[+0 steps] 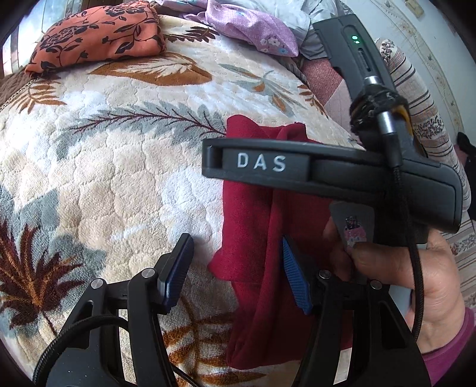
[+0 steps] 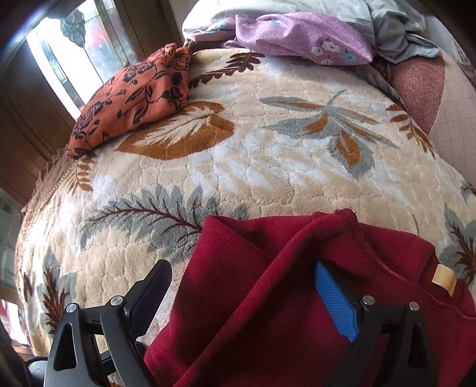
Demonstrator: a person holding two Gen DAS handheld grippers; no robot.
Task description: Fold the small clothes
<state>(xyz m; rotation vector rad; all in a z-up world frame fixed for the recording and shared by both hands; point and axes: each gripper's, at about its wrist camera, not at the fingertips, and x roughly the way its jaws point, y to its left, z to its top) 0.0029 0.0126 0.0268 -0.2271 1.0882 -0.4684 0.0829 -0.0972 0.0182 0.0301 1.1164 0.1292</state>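
The left hand-held gripper [image 1: 235, 274] hangs released, its blue pads apart over the edge of the one dark red garment [image 1: 255, 238], touching nothing. The right hand-held gripper [image 2: 247, 300] is spread wide too, the red garment [image 2: 267, 282] lying loose between its fingers on the bed's leaf-patterned blanket [image 2: 238, 154], a cream label near its right side. Just ahead of the left one, the right tool's black body marked DAS [image 1: 297, 166] and the person's hand [image 1: 416, 274] block the view. Farther off sit one folded orange floral cloth [image 2: 134, 98], one lilac flowered piece [image 2: 297, 35] and grey bedding [image 2: 395, 26].
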